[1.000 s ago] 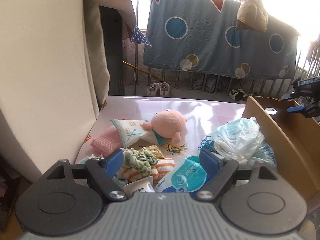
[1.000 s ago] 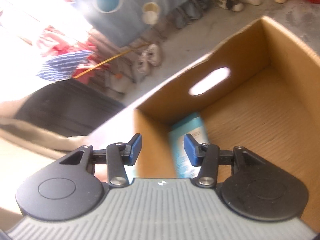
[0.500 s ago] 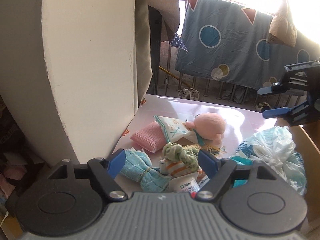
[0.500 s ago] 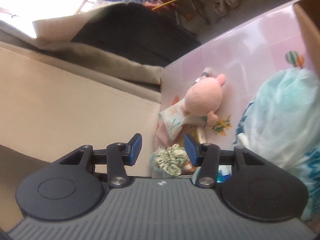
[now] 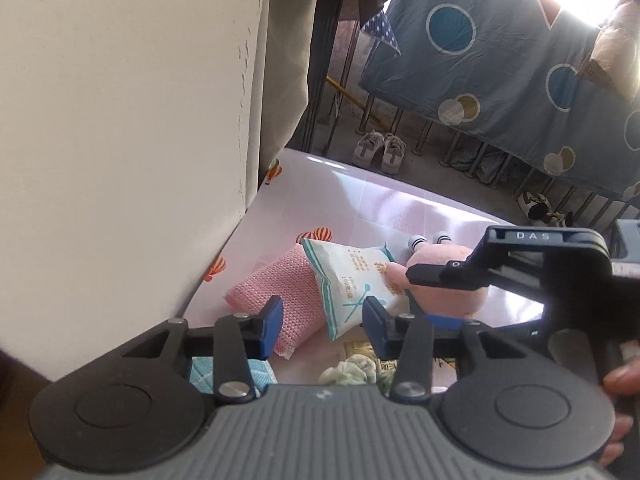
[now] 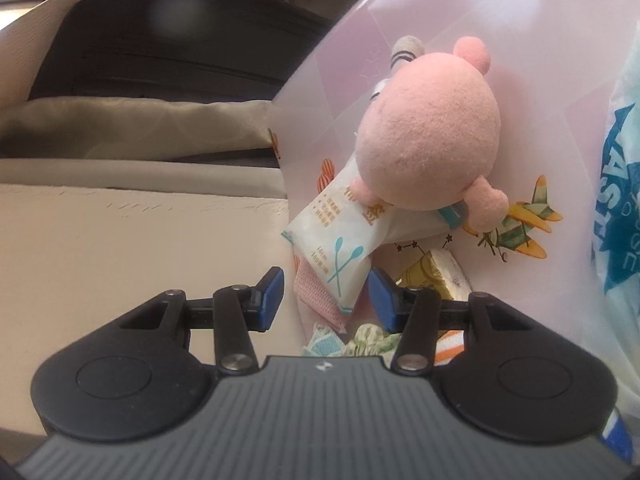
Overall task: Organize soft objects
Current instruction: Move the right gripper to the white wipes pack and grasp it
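A pink plush toy (image 6: 428, 136) lies on the pink patterned table (image 6: 440, 12), partly on a white cotton-swab packet (image 6: 336, 236). A pink mesh cloth (image 5: 276, 292) lies under the packet. My right gripper (image 6: 326, 294) is open and empty, hovering above the packet's near end. My left gripper (image 5: 322, 318) is open and empty, low over the pink cloth and the packet (image 5: 352, 280). The right gripper's black body (image 5: 520, 264) crosses the left wrist view in front of the plush (image 5: 448, 292).
A green scrunchie (image 6: 370, 336), a striped orange sock (image 6: 450, 348), a teal cloth (image 6: 324, 342) and a yellow packet (image 6: 436, 272) lie near the grippers. A plastic bag (image 6: 616, 208) is at the right. A cream wall (image 5: 120, 140) borders the table's left edge.
My right gripper moved from the cardboard box over to the plush and packet. My left gripper moved left and closer toward the pink cloth. Both stayed open.
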The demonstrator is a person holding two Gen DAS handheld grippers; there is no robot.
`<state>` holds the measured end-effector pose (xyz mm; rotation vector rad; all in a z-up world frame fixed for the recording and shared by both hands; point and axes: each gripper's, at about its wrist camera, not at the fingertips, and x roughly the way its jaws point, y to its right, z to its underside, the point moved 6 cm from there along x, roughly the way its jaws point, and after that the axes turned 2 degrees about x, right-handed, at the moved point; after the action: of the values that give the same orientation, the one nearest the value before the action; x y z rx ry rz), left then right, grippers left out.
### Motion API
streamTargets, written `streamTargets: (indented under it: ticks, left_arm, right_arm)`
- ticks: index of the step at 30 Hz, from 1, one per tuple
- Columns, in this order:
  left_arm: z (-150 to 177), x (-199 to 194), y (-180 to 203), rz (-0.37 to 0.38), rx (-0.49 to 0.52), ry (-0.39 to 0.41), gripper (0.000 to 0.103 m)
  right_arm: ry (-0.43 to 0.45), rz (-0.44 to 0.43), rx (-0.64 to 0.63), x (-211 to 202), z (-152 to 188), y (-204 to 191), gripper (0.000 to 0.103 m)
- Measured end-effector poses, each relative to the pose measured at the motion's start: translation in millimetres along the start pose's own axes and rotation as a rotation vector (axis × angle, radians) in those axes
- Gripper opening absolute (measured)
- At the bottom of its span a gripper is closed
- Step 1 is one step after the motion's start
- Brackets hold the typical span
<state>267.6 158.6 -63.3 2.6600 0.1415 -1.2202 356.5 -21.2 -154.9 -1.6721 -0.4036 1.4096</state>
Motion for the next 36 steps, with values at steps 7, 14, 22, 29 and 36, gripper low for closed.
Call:
streamTargets:
  ticks: [7,14,22,29,36]
  left_arm:
    - [-5,61,-1,0.050,-0.078,-0.140,0.044]
    - [-4,101,-8,0.043,-0.167,-0.227,0.038]
    - [-7,106,-2,0.070,-0.193,-0.247,0.011]
    - [-9,97,13,0.084,-0.144,-0.251,0.007]
    - [-9,77,19,0.097,-0.121,-0.236,0.006]
  right_arm:
    - [0.009,-0.004,0.137,30,-13,29,0.047]
    - [-0.002,-0.061,0.256,45,-18,52,0.047]
    - [-0.023,-0.128,0.320,56,-17,58,0.050]
    - [-0.021,-0.133,0.325,60,-17,58,0.048]
    - [-0.020,-0.139,0.265,48,-8,49,0.025]
